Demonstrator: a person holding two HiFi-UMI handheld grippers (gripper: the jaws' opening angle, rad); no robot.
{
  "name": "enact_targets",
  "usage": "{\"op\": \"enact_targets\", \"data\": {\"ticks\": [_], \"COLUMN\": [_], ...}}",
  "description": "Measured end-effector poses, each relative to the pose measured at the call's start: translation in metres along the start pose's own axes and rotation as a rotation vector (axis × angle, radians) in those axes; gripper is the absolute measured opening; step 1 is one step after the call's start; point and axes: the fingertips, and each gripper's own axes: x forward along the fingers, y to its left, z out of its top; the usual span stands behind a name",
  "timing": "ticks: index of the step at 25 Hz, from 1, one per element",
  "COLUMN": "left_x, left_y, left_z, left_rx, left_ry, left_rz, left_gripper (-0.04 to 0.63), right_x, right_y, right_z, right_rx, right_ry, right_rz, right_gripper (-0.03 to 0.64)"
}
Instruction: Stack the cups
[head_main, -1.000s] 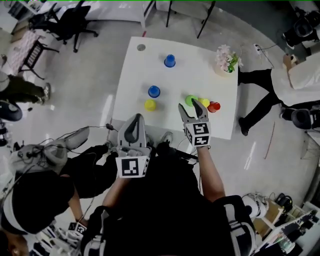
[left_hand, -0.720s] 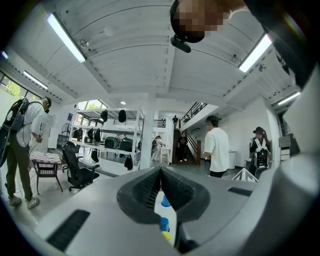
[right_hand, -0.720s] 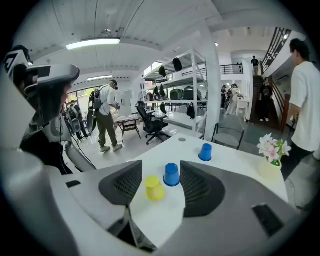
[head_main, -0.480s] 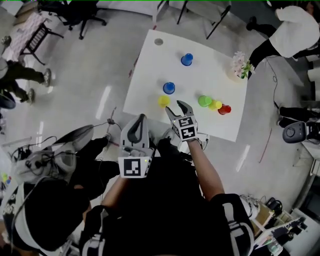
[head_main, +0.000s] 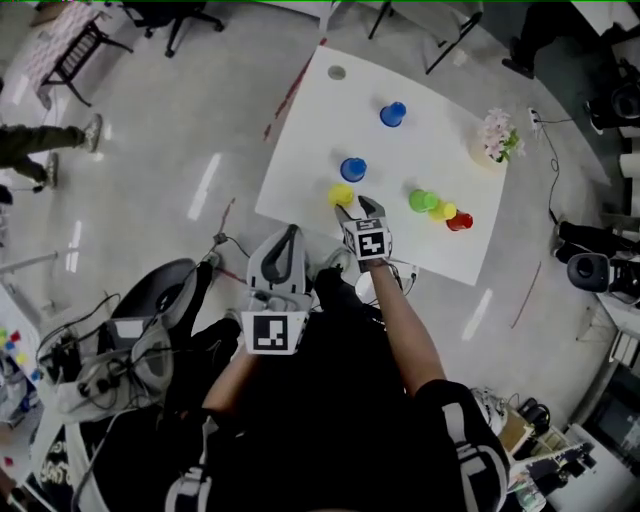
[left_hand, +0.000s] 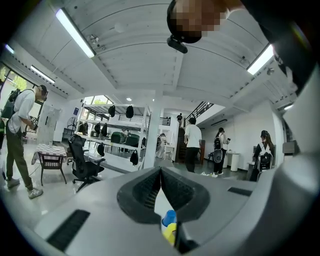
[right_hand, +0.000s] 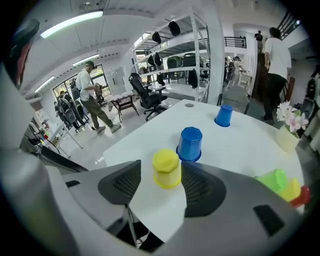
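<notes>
Jaws: right gripper (head_main: 358, 208) widening, shifted to straddle yellow cup (right_hand: 166, 168) | left gripper (head_main: 289, 233) closed

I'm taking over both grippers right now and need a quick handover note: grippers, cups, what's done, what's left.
Right gripper: open, its jaws have just been opening. The near yellow cup stands between them, not gripped.
Left gripper: shut, empty, off the table.
Cups: blue cup just behind the near yellow cup; second blue cup farther back; green cup, other yellow cup and red cup close together in a row to the right.
Done: no stack visible.
Left: all stacking, probably starting with the near yellow cup.
</notes>
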Motion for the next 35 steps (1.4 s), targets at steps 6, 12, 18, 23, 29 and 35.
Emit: {"op": "enact_targets", "data": {"ticks": [6, 12, 18, 23, 29, 35], "left_x": [0.028, -0.005, -0.011, -0.013, -0.015, -0.004], "left_y": [0.054, 0.013, 0.012, 0.014, 0.013, -0.016], "left_z": [-0.004, 0.001, 0.005, 0.011, 0.005, 0.000], "left_rx": [0.000, 0.013, 0.005, 0.006, 0.000, 0.005], "left_ry": [0.021, 0.021, 0.009, -0.006, 0.006, 0.005], "left_rz": [0.010, 0.014, 0.002, -0.038, -0.097, -0.189], "left_gripper": [0.021, 0.021, 0.021, 0.021, 0.021, 0.021], "right_x": [0.056, 0.026, 0.017, -0.002, -0.040, -0.087], "right_y": [0.009, -0.001, 0.005, 0.008, 0.009, -0.006], "right_z": [0.031, -0.002, -0.002, 0.008, 0.018, 0.013], "right_rx": [0.006, 0.020, 0.003, 0.018, 0.048, 0.091], "right_ry": [0.028, 0.042, 0.035, 0.003, -0.059, -0.107], "right_rz": [-0.012, -0.031, -0.025, -0.047, -0.074, -0.110], "right_gripper": [0.270, 0.257, 0.221, 0.219, 0.219, 0.219]}}
